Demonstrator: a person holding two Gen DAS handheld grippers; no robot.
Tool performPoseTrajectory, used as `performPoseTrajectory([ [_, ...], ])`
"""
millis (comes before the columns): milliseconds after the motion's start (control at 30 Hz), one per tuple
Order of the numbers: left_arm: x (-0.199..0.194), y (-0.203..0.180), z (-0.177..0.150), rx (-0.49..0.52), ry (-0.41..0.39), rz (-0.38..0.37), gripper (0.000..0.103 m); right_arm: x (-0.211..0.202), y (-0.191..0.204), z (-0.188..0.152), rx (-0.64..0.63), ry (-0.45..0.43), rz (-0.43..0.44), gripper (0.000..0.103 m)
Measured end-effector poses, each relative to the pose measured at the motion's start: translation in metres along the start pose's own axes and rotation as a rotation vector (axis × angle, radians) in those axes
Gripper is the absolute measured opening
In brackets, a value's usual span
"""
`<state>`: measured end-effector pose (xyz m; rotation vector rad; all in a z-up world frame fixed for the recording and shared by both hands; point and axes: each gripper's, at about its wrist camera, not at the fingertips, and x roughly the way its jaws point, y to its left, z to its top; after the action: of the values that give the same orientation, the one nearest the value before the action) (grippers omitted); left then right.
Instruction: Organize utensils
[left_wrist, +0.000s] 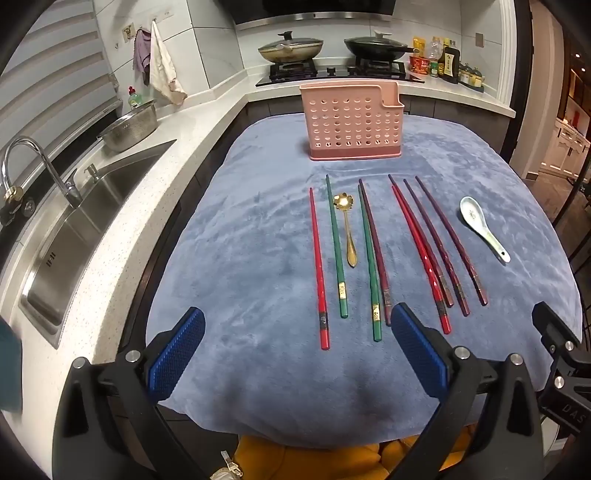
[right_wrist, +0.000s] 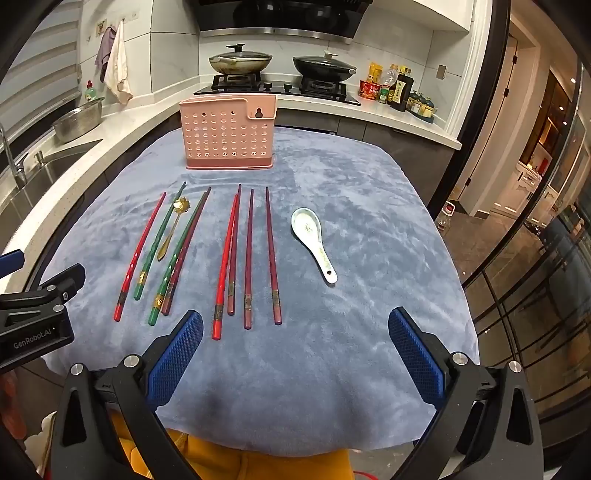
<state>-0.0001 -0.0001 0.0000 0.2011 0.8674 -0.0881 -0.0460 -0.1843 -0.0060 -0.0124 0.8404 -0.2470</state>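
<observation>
A pink perforated utensil holder (left_wrist: 353, 123) (right_wrist: 228, 133) stands at the far end of a blue cloth (left_wrist: 258, 266) (right_wrist: 351, 295). Several chopsticks lie side by side in front of it: a red one (left_wrist: 318, 269) (right_wrist: 140, 254), green ones (left_wrist: 335, 245) (right_wrist: 159, 242), dark purple ones (left_wrist: 450, 240) (right_wrist: 272, 254). A gold spoon (left_wrist: 347, 225) (right_wrist: 170, 232) lies among them, and a white ceramic spoon (left_wrist: 482, 227) (right_wrist: 313, 242) lies to the right. My left gripper (left_wrist: 297, 332) hovers open above the near ends of the chopsticks. My right gripper (right_wrist: 295, 334) is open and holds nothing.
A steel sink (left_wrist: 85, 229) with a tap (left_wrist: 33, 166) lies along the left counter, with a metal bowl (left_wrist: 129, 127) behind it. A stove with two lidded pans (left_wrist: 290, 48) (right_wrist: 323, 66) and bottles (left_wrist: 448, 61) sit at the back. A person's yellow clothing (right_wrist: 258, 465) shows below.
</observation>
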Motion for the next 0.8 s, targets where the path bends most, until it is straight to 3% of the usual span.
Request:
performPoseTrajectory([
  [800, 0.0, 0.0007, 0.0, -0.003, 0.001, -0.002, 0.096, -0.0025, -0.0007, -0.001, 0.007, -0.006, -0.003, 0.096],
])
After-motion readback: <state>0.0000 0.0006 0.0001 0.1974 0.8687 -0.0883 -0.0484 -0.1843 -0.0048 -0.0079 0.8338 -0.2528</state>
